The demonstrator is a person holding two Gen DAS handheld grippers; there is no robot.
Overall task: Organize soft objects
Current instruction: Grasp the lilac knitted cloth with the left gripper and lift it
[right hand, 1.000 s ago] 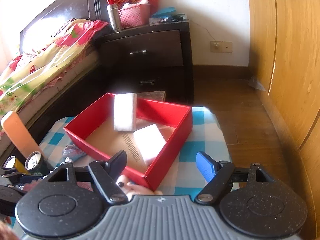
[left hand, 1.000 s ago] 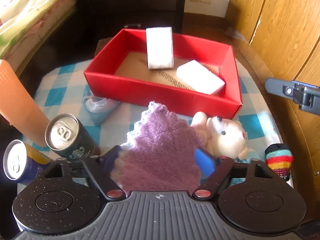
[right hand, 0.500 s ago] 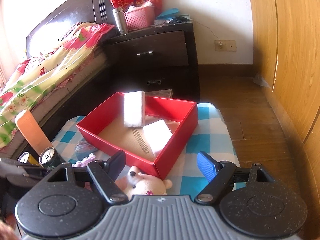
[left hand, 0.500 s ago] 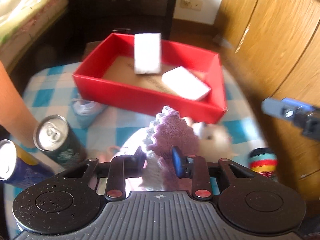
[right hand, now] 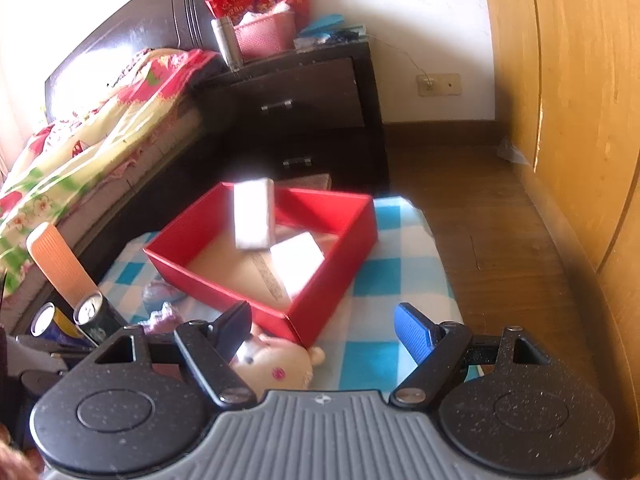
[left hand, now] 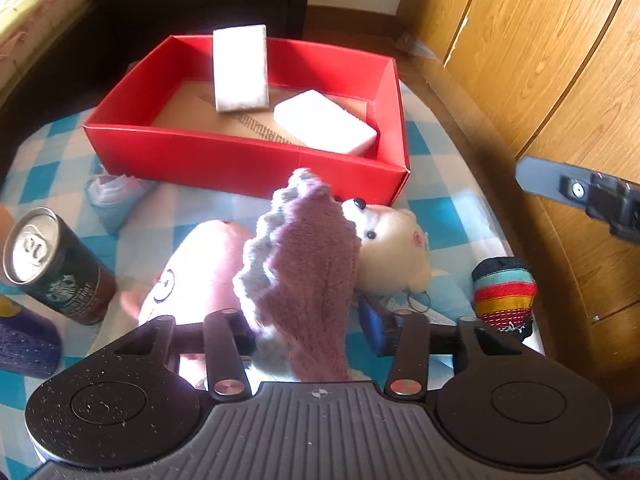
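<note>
A blue-and-white checked tablecloth (left hand: 436,236) covers the small table between dark wooden nightstand (right hand: 304,108) and wooden wardrobe (right hand: 568,120); left gripper (left hand: 308,334), jaws just reopening slightly, clasps the purple fuzzy cloth (left hand: 312,268); right gripper (right hand: 324,328) gapes empty

purple cloth (left hand: 304,272) | upright, bunched | against white plush bear (left hand: 394,248)

Harsh sunlight, blown highlights, blur, fisheye-bent edges.
</note>
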